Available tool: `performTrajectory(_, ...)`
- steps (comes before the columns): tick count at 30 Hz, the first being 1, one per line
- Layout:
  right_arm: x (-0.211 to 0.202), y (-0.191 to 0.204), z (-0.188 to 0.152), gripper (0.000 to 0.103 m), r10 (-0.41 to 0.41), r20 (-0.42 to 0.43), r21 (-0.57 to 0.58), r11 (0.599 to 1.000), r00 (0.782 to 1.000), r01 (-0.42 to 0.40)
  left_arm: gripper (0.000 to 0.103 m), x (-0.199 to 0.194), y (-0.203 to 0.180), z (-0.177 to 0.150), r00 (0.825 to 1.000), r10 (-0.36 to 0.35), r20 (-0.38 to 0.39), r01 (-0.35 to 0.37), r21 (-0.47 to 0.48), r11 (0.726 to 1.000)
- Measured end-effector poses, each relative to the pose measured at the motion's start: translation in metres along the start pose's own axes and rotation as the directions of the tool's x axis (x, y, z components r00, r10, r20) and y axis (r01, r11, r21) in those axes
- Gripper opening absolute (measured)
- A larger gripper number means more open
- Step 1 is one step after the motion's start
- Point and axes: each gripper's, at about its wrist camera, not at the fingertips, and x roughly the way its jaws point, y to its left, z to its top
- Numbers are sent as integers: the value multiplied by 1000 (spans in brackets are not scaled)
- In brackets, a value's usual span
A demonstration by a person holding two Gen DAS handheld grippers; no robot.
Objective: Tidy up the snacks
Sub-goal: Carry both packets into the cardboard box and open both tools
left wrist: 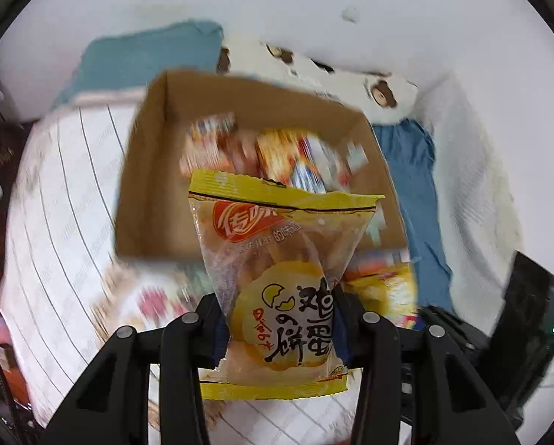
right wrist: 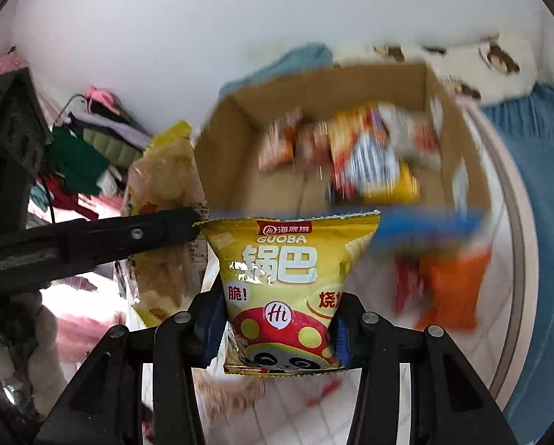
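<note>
Left gripper (left wrist: 279,328): jaws drawn narrow, clamped on the lower half of a clear-and-yellow egg-cracker packet (left wrist: 277,282). The packet stands upright between the blue-padded fingers (left wrist: 217,330), its crimped top edge pointing away from the camera toward the cardboard box (left wrist: 154,170).

Right gripper (right wrist: 279,328): jaws likewise narrow, pinching a yellow Guoba packet (right wrist: 288,289) at its lower sides. The packet is upright, printed face to the camera, a cartoon panda at the bottom.

The box is open-topped and sits on a white bedspread with thin dark stripes (left wrist: 62,200). Inside it lies a heap of mixed snack packets (left wrist: 262,155), orange, white and yellow; motion blur prevents reading any labels. Both held packets are up off the bedspread, on the near side of the box and not inside it.

In the right wrist view the left gripper's black arm crosses from the left, with its egg-cracker packet just beside the Guoba packet. Loose on the bed near the box's front right corner: a blue packet (right wrist: 429,230) and an orange packet (right wrist: 451,289), both blurred.

Behind the box: a teal cushion (left wrist: 147,55), a white pillow with brown animal prints (left wrist: 314,70) and a blue cloth (left wrist: 414,170). A pile of clothes (right wrist: 91,141) lies at far left in the right wrist view.
</note>
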Motion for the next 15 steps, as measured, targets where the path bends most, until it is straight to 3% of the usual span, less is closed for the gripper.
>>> performTrajectory(3,13,-3,34,49,-2,-3,2,1000,1000,2,41,13,8,38,999,44,-21,-44,-6,999)
performTrajectory(7,51,-8,69,49,-30,-46,9,999,998,30,41,46,26,75,990,90,-106,-93,-31,995)
performTrajectory(15,125,-25,76,49,-18,-181,71,997,983,31,41,115,56,103,947,173,-269,-194,-51,980)
